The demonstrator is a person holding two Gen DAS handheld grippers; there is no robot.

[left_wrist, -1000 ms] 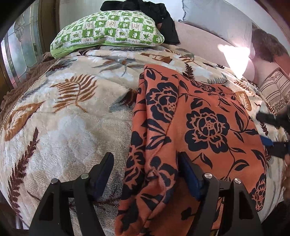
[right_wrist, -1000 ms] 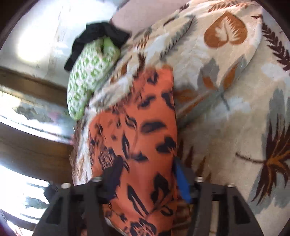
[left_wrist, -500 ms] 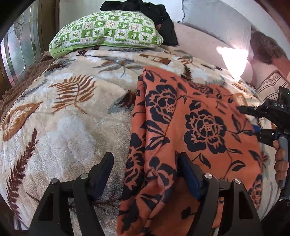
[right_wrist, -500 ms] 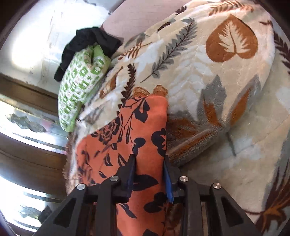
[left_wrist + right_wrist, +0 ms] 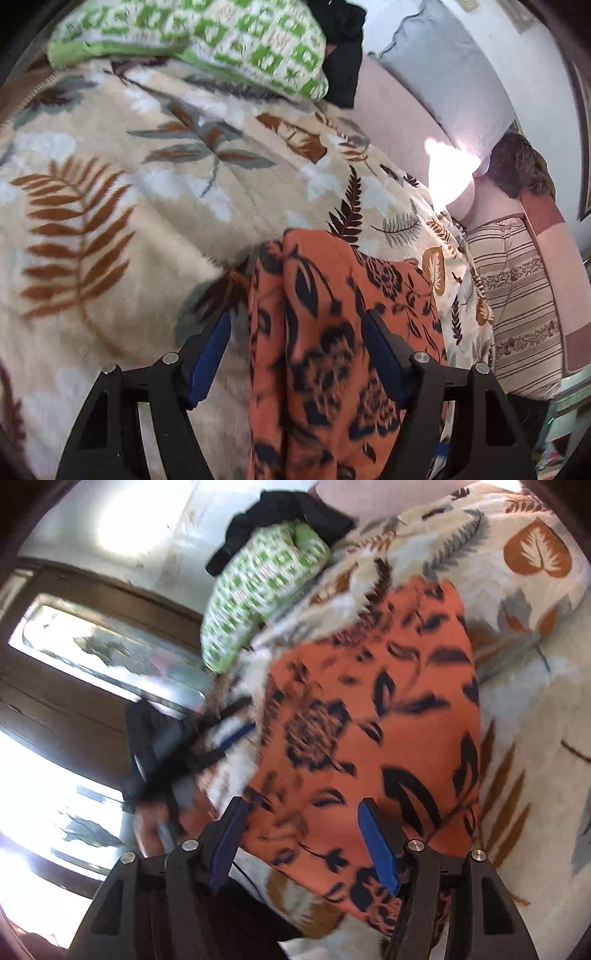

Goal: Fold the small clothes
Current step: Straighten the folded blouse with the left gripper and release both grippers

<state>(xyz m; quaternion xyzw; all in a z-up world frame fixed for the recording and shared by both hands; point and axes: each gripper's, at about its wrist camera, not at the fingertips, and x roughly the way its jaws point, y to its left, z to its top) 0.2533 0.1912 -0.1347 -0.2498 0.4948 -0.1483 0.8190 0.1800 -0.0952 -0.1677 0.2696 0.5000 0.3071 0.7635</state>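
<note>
Orange floral cloth (image 5: pixel 332 332) lies folded on the leaf-patterned blanket (image 5: pixel 110 221) of the bed, low and centre in both views. Left gripper (image 5: pixel 295 354) holds its jaws wide, pads clear of the cloth between them. Right gripper (image 5: pixel 303 838) has just been opening its jaws; they stand wide over the cloth's near edge. Green checked pillow (image 5: pixel 258 587) sits in the upper frame.

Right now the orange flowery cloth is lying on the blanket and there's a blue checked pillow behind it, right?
Almost. The pillow is green and white checked, not blue; the left wrist view shows it. The orange flowery cloth does lie on the leaf-patterned blanket, with the pillow behind it.
</note>
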